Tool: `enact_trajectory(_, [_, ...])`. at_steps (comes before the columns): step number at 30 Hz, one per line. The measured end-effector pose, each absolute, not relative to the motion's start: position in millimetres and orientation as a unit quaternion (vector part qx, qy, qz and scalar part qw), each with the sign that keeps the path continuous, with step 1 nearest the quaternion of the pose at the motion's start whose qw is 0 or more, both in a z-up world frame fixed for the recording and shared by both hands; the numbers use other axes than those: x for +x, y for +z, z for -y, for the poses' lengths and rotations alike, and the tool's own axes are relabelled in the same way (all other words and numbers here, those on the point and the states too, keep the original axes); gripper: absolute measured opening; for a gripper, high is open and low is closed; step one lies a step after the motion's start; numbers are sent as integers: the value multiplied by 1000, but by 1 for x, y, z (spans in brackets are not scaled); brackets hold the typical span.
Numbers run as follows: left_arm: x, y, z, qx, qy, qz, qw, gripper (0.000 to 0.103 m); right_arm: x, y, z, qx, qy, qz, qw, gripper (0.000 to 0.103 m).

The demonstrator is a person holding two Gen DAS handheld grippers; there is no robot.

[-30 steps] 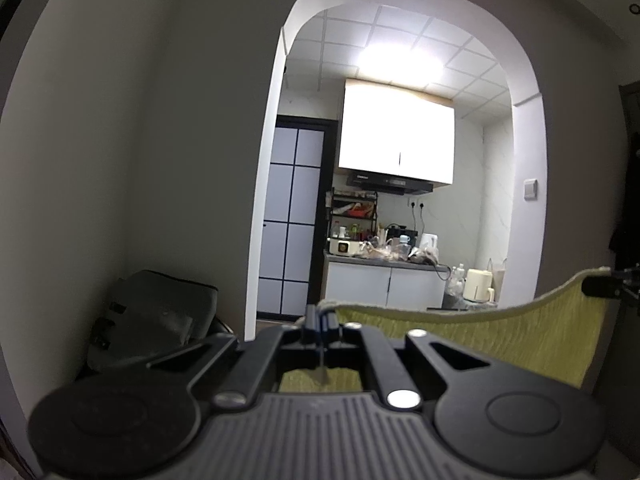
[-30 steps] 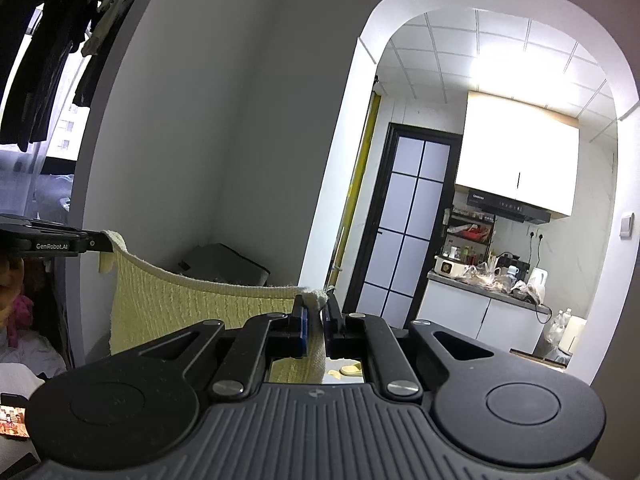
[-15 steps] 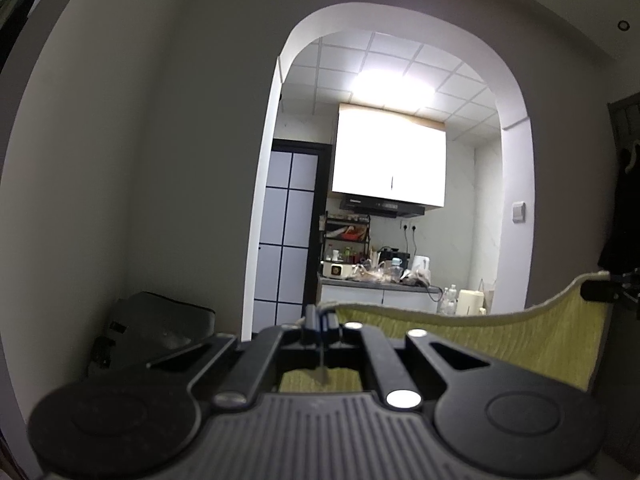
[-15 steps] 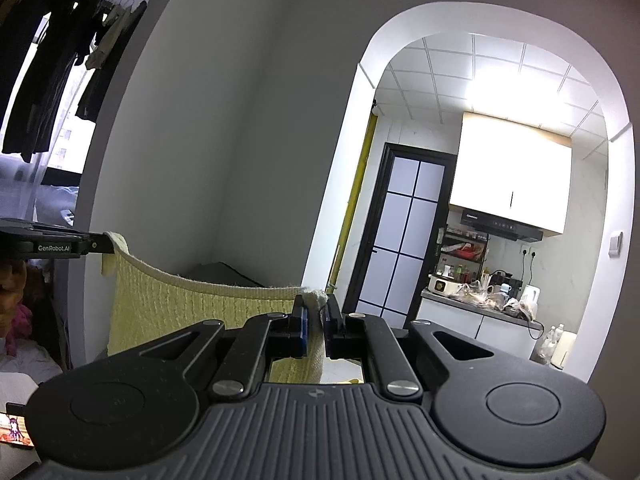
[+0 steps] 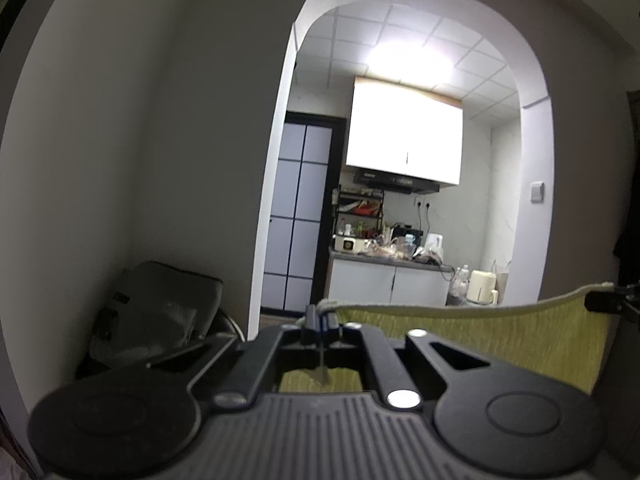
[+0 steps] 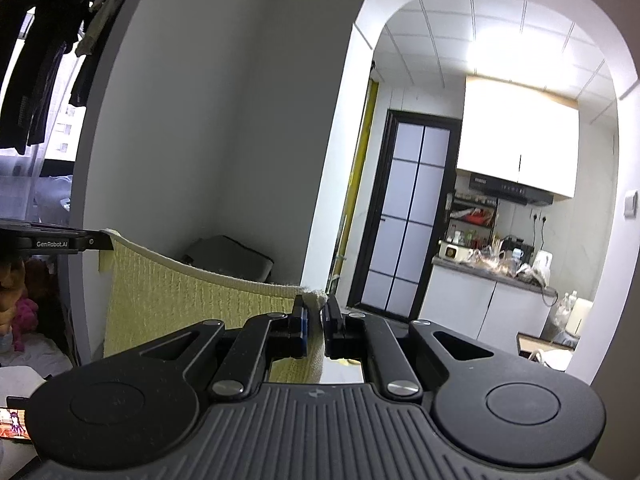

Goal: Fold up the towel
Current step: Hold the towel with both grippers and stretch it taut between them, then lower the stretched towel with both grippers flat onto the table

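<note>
Both grippers – left gripper (image 5: 322, 322), right gripper (image 6: 315, 320) – clamped on yellow towel (image 6: 192, 300) corners, stretched midair – no fold made yet.

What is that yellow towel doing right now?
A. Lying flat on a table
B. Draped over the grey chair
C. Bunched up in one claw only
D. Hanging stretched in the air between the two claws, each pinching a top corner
D: the towel spans from the right claw, shut on one corner, across to the left claw, shut on the other, with its top edge sagging slightly between them.
</note>
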State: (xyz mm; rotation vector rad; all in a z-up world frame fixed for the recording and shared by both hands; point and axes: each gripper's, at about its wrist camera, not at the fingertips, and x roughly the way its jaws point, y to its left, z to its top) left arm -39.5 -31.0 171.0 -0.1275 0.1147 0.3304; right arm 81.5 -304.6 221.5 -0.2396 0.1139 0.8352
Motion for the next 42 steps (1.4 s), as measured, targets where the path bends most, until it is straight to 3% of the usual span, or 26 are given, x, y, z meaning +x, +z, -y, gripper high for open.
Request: enact_trajectory(42, [121, 83, -39, -75, 188, -196, 960, 1, 269, 103, 224, -106, 416, -211, 878, 9])
